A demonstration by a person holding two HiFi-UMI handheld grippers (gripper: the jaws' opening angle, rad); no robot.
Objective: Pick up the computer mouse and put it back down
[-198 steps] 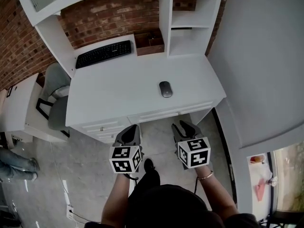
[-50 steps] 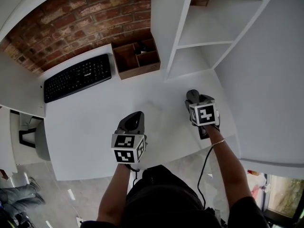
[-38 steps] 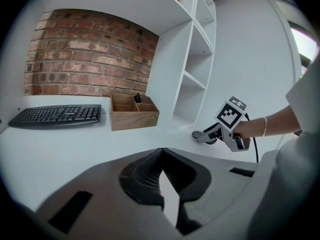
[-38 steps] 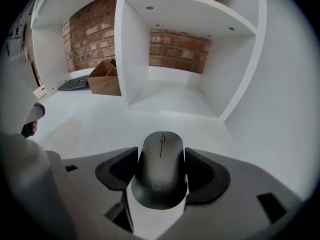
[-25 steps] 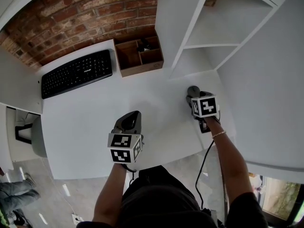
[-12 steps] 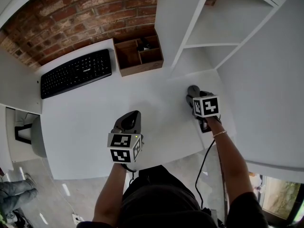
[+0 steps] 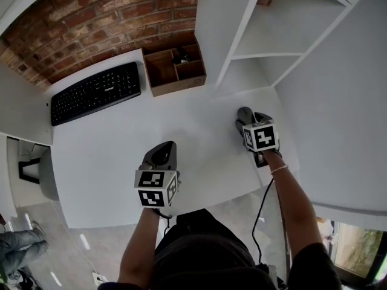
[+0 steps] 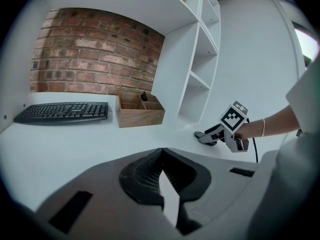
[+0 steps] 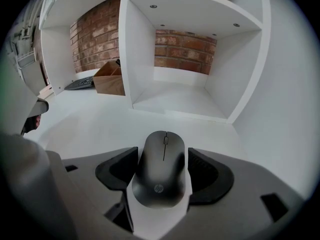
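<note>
While its smooth, matte dark-grey shell lies lengthwise between the jaws, the computer mouse (image 9: 161, 176) is clasped on both flanks by the right hand-held gripper (image 9: 163, 160), close to the tabletop's (image 7: 121, 150) right end and just before an open white shelf bay (image 9: 185, 96). Whether its underside touches the surface cannot be told. Bare tabletop spreads leftward to the left hand-held gripper (image 8: 161, 156), clenched on nothing. A black keyboard (image 7: 95, 93) and wooden box (image 7: 175, 71) line the brick wall (image 7: 91, 23).
</note>
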